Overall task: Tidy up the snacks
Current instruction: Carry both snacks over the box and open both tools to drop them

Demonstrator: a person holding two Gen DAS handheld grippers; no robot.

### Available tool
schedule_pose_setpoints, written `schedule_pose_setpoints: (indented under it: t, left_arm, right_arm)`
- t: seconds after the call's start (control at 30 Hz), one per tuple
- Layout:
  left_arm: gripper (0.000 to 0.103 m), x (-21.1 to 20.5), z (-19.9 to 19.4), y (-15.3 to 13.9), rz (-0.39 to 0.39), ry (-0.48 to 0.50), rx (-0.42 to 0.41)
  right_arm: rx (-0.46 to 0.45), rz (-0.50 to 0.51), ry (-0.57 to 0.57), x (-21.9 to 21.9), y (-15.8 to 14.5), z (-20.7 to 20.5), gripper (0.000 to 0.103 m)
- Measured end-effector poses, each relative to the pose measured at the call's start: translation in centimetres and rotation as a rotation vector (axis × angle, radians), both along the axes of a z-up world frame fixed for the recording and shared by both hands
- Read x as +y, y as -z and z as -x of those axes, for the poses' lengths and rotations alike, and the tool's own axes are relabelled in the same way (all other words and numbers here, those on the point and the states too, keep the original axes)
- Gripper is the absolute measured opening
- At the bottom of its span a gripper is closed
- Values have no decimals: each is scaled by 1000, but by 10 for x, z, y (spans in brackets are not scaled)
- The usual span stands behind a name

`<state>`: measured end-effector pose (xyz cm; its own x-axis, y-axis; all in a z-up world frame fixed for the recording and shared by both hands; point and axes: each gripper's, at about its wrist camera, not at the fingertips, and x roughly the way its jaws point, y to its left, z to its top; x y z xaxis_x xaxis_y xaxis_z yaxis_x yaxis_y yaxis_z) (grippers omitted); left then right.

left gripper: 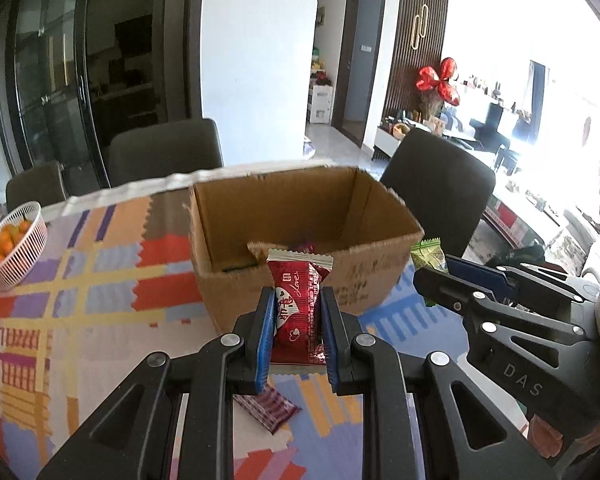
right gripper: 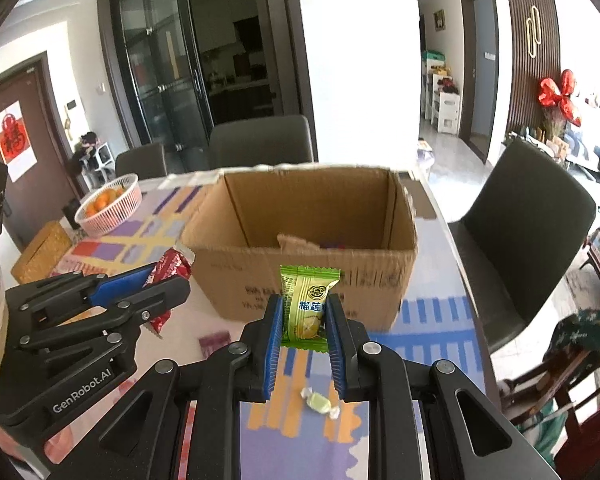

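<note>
Snacks both up | left hand-held gripper (left gripper: 297,312) pinching red packet (left gripper: 300,304) | right hand-held gripper (right gripper: 303,316) clamping green packet (right gripper: 306,306) | lifted near cardboard box (right gripper: 300,216), probably for dropping in

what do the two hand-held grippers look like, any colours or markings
Both are matte black linkage frames with triangular cutouts, silver pivot pins and ribbed blue finger pads. The left hand-held gripper reads "GenRobot.AI" on its side; the right hand-held gripper reads "DAS". No cables visible.
</note>
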<state>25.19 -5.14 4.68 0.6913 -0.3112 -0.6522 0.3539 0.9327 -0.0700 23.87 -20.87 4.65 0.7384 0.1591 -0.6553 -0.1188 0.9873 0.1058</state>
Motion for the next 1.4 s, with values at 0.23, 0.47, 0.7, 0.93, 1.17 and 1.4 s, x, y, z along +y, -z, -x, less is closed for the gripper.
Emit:
schedule_pose_setpoints:
  t: [0.23, 0.47, 0.7, 0.93, 1.17, 1.4]
  left_arm:
    - [23, -1, -13, -22, 8, -4, -39]
    - [23, -2, -33, -35, 0, -10, -62]
    - [23, -3, -57, -33, -5, -23, -49]
    - [23, -7, -81, -19, -7, -28, -19]
    - [23, -11, -103, -3, -18, -36, 15]
    - [33, -13, -109, 2, -48, -45, 9]
  right_arm:
    - [-25, -36, -2, 0, -21, -17, 23]
    - [-37, -45, 4, -4, -33, -37, 23]
    - [-38, -30, 8, -4, -38, -58, 23]
    - [-27, -17, 1, -2, -32, -79, 23]
    - [4, -10, 2, -6, -17, -103, 23]
    - [23, -5, 5, -7, -5, -117, 23]
